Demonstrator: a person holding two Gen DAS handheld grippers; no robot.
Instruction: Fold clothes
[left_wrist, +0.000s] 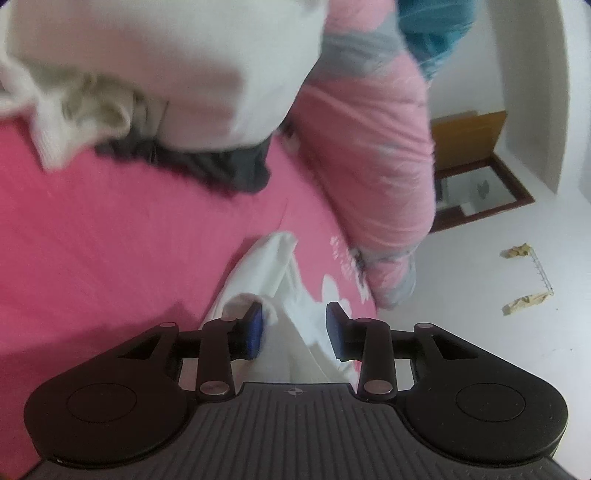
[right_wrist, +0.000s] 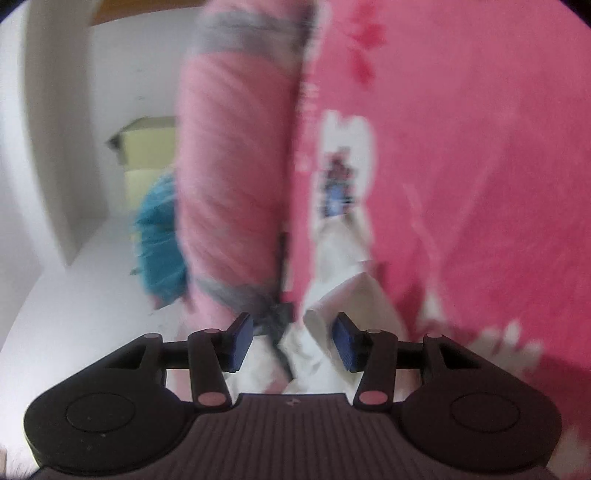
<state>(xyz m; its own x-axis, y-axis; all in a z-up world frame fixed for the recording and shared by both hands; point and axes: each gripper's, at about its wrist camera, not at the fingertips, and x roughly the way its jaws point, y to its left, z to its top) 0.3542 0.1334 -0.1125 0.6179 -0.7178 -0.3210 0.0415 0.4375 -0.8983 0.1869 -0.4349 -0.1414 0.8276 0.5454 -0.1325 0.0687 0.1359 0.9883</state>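
Left gripper (left_wrist: 294, 328) fingers released, white garment (left_wrist: 269, 266) lying loose between them on pink bed sheet (left_wrist: 110, 229). Right gripper (right_wrist: 293, 341) fingers also parted, same white cloth (right_wrist: 332, 295) beneath, unclamped. Pink quilt (left_wrist: 369, 147) just right; cream clothes pile (left_wrist: 166, 66) far left.

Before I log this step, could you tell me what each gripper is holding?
Nothing: the left gripper and right gripper both stand open, the white garment lying loose between their pads.
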